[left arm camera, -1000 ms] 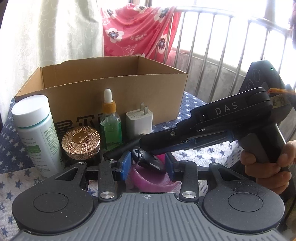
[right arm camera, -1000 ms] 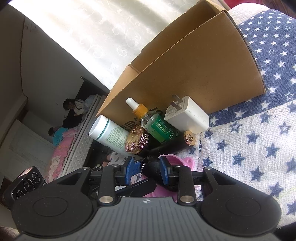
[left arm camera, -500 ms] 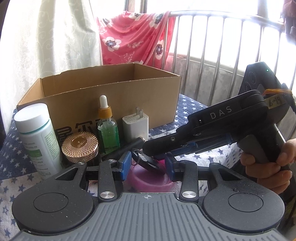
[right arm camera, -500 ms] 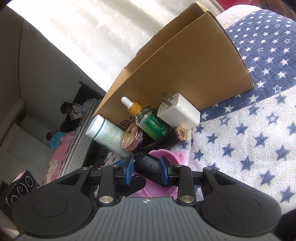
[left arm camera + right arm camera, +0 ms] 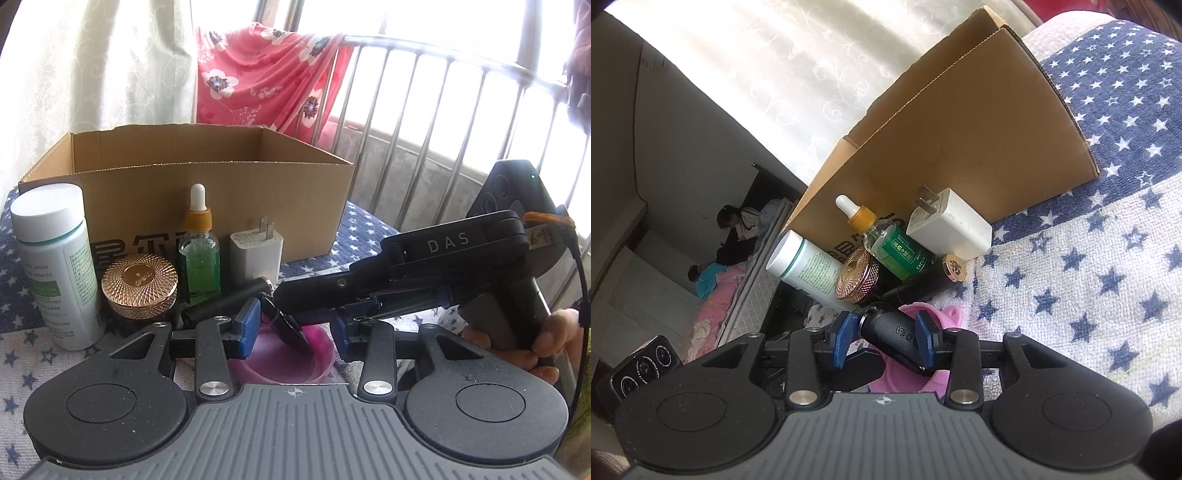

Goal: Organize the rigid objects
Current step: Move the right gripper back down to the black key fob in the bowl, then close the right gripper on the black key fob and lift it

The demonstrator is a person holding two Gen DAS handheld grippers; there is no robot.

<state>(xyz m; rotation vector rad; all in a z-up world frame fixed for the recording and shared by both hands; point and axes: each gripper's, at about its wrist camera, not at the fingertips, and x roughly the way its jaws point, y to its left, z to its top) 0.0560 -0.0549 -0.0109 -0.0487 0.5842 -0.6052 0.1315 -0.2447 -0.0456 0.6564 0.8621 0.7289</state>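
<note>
- Step in hand, as we read it: dropping the black fob (image 5: pixel 897 341) into the pink bowl (image 5: pixel 280 365), ahead of clearing the row into the cardboard box (image 5: pixel 221 192).
- Right gripper (image 5: pixel 886 332): jaws have just been opening, with the fob between the blue pads. One pad touches it and the other shows a sliver of gap. We cannot tell whether any pinch is left.
- Left gripper (image 5: pixel 295 328): pads stand apart just above the bowl rim. We cannot tell whether they pinch the bowl or only hover over it.
- Where the fob is: at the right gripper's tips, tilted, low end down inside the bowl. The bowl sits on the star cloth (image 5: pixel 1071 277), just in front of the row.
- How the fob looks: matte black, rounded, hard shell, pale lettering on one face. It is small next to the bowl and should not deform, but it is smooth and may slide.
- Next move calls for spreading the right jaws fully and backing out along the fingers without snagging the fob or tipping the bowl.
- Waiting in front of the box wall, all close together: white bottle (image 5: pixel 55 266), gold-lidded jar (image 5: pixel 138 286), dropper bottle (image 5: pixel 199 254), charger (image 5: pixel 256 254), and a black tube (image 5: pixel 221 304) lying flat.
- The box is open-topped, and no contents are visible from here.
</note>
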